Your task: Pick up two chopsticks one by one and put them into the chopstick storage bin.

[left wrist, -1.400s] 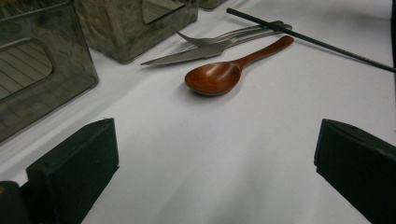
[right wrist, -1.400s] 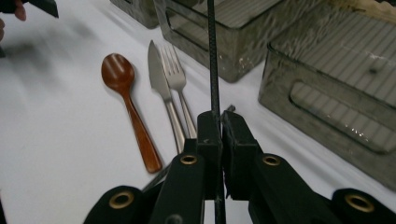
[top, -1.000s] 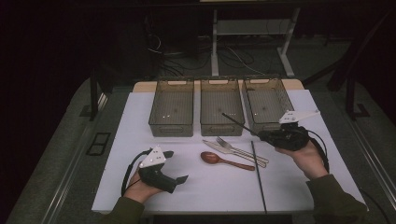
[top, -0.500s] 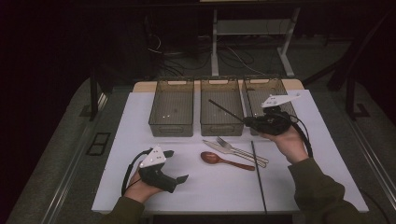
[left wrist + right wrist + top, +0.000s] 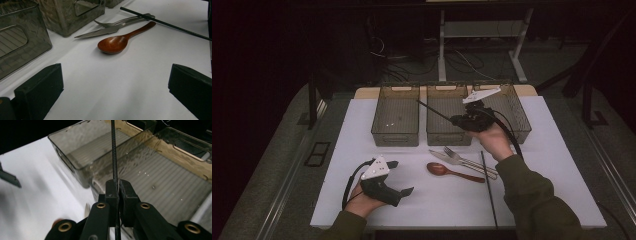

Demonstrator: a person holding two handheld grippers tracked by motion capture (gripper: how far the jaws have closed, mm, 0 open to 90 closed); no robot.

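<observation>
Black chopstick [image 5: 114, 157] clamped in right gripper [image 5: 118, 192] fingers over middle bin [image 5: 449, 116]; left gripper [image 5: 115, 85] fingers apart.

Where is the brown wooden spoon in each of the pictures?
High view: the wooden spoon lies on the white table, below the middle bin, bowl to the left.
Left gripper view: the spoon sits upper middle, bowl toward the camera.
Right gripper view: I cannot make it out for sure.
Shared landmark: the middle bin, just beyond the cutlery.
</observation>
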